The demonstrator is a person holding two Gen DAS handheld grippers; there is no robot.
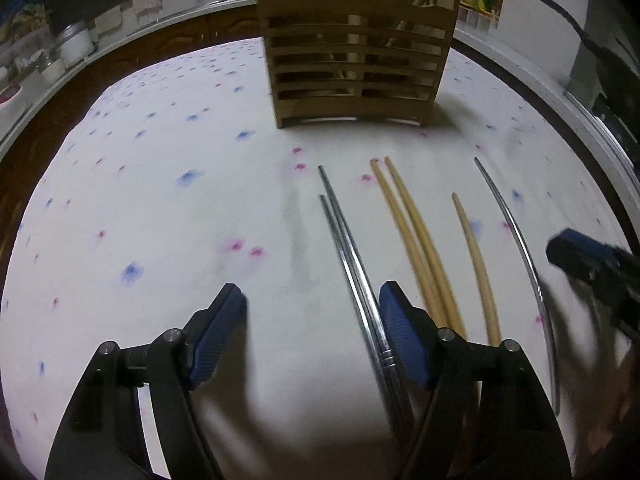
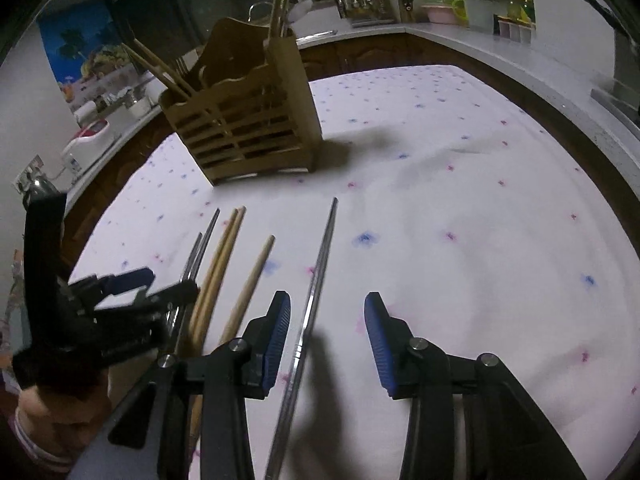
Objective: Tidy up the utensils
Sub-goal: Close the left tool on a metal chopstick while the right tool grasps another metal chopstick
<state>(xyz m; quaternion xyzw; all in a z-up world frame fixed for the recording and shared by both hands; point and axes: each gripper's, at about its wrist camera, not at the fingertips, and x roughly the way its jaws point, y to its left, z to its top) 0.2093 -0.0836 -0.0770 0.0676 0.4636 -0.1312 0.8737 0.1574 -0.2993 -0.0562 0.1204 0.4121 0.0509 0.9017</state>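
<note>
The lone steel chopstick (image 2: 316,280) lies near on the tablecloth (image 2: 460,208), between the unclenched right gripper (image 2: 326,336) pads, untouched. Thin, stiff, slippery: pinch mid-shaft. The left gripper (image 1: 312,336) gapes beside the steel pair (image 1: 348,248); holder (image 2: 248,128) far.

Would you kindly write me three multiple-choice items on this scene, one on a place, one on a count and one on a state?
1. Where does the wooden holder stand?
A. On the tablecloth, beyond the far tips of the chopsticks.
B. On the kitchen counter.
C. Tipped onto the chopsticks.

2. How many wooden chopsticks lie on the tablecloth?
A. One.
B. Three.
C. Five.

3. How is the right hand-held gripper?
A. Shut on a wooden chopstick.
B. Open, nothing between its fingers.
C. Open, a metal chopstick lying between its fingers.

Answers: 1 A, upright on the cloth past the tips; 2 B, a pair plus a single; 3 C, neither pad presses it.
</note>
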